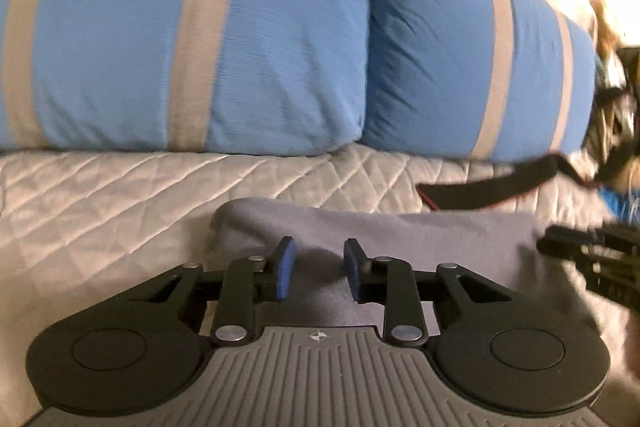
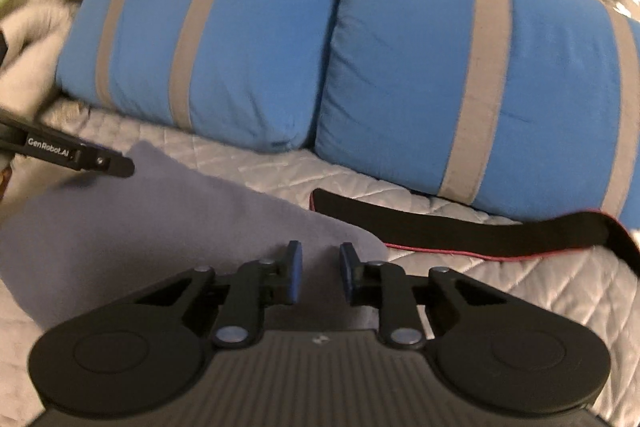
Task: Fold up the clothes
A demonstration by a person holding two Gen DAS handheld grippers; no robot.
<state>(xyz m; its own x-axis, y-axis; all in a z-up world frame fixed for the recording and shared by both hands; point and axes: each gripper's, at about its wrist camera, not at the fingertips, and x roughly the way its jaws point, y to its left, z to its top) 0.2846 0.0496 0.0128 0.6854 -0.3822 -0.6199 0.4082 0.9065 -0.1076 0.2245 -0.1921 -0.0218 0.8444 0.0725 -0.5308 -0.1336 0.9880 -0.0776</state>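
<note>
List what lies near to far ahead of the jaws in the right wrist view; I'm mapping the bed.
Grey folded garment → black strap with red edging → blue pillows with grey stripes.

— Anything readable here?

— One thing. In the right wrist view, white letters spell "GenRobot.AI" on the black side of the left gripper (image 2: 80,157), which reaches in from the left edge.

— Any other writing?

— No words or numbers. In the left wrist view there is a small round crosshair sign (image 1: 319,337) on the ribbed grey body, just behind the fingers. The right wrist view has a mark (image 2: 319,339) in the same spot on its own body, too blurred to make out.

— On the bedding?

— Nothing legible.
</note>
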